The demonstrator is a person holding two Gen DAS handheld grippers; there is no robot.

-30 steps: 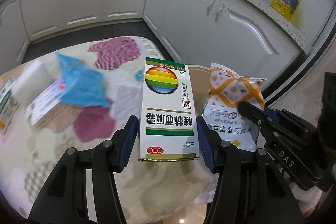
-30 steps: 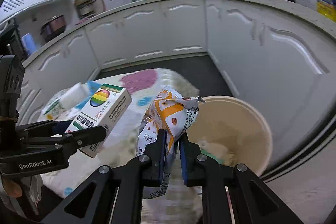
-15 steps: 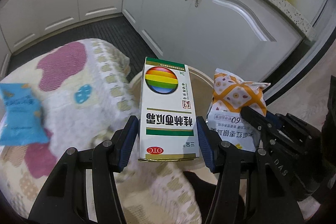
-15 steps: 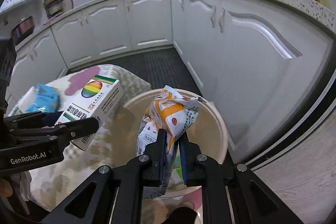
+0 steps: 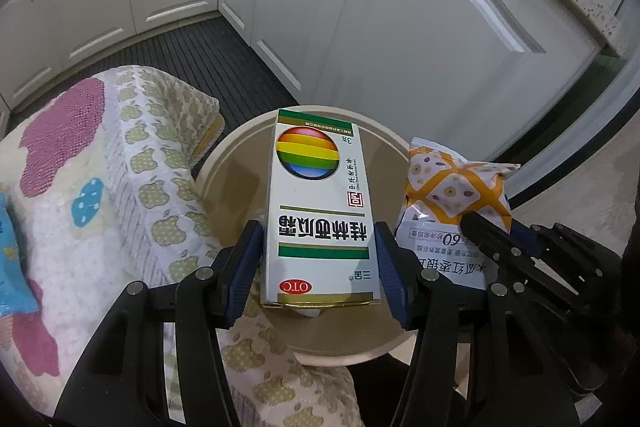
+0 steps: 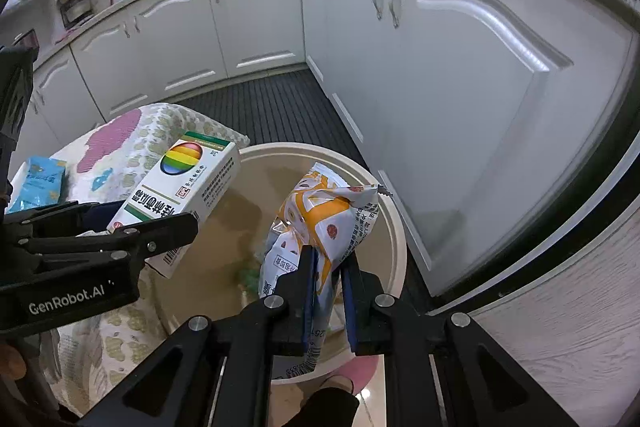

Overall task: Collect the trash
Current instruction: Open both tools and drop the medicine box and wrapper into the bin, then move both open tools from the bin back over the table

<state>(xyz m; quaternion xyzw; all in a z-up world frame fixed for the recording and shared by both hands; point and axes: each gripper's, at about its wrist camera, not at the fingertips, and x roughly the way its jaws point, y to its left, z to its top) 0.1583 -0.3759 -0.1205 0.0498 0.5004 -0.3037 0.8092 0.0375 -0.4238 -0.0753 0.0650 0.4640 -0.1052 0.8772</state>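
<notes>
The right gripper (image 6: 326,267) pinches an orange-and-white snack bag (image 6: 320,227) at center, over the beige bin (image 6: 394,227). At nine o'clock the left gripper (image 6: 120,231) holds a white medicine box (image 6: 184,183) above the bin's left rim. A blue packet (image 6: 38,183) lies on the patterned cloth (image 6: 132,139) farther toward nine. White cabinets (image 6: 440,67) fill twelve to three.

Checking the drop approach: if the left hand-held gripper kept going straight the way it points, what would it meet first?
Most likely the inside of the beige bin. The left hand-held gripper, clamping the medicine box, points down into the bin's mouth; nothing else shows in that line, though depth is unclear.
</notes>
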